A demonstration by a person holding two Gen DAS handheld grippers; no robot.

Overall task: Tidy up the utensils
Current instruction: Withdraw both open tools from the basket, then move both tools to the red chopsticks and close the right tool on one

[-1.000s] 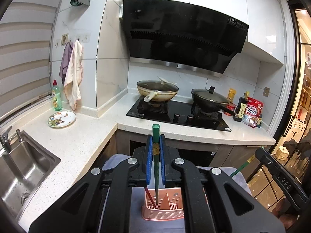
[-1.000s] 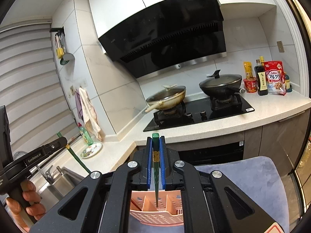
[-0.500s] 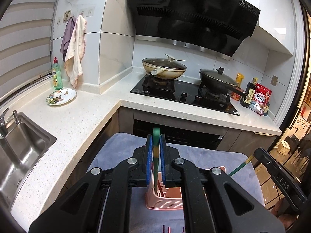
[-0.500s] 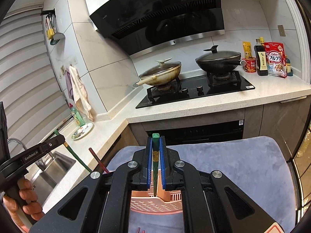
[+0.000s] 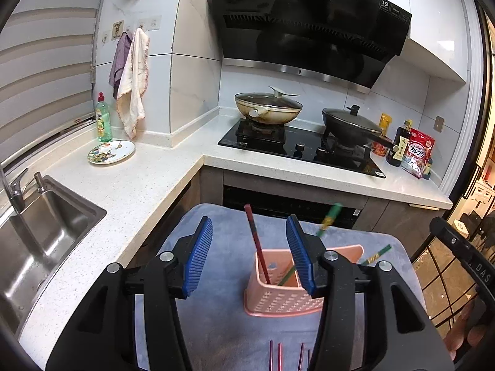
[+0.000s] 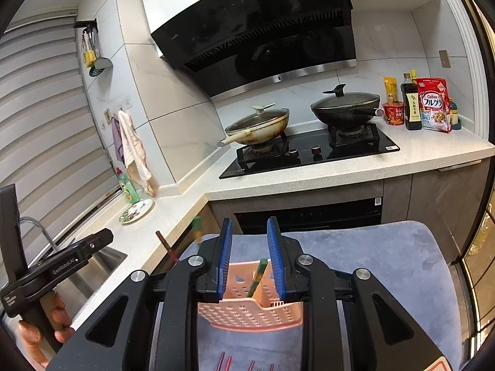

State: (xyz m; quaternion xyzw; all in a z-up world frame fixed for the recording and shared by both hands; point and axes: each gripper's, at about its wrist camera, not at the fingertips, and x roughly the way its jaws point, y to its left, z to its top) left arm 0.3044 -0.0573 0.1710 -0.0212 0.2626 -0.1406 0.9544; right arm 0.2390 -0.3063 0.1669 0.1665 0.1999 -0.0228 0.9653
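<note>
A pink perforated utensil basket (image 5: 280,298) stands on a grey-blue cloth-covered stool (image 5: 222,318). In it lean a red chopstick (image 5: 256,241) and green chopsticks (image 5: 328,216). My left gripper (image 5: 249,255) is open and empty just above and in front of the basket. My right gripper (image 6: 249,261) is open and empty over the same basket (image 6: 247,312), where a green chopstick (image 6: 256,278) leans inside. More red chopsticks (image 5: 289,357) lie on the cloth near the bottom edge, also in the right wrist view (image 6: 238,363).
The stool stands in the corner of a white L-shaped counter (image 5: 148,179). A sink (image 5: 34,241) is at the left, a plate (image 5: 111,152) and soap bottle (image 5: 103,119) behind it. A hob with two lidded pans (image 5: 267,109) and food packets (image 5: 414,153) is at the back.
Both grippers were shut on green chopsticks held upright over the basket. Both have lowered, opened and let go; the green chopsticks now lean in the basket.
</note>
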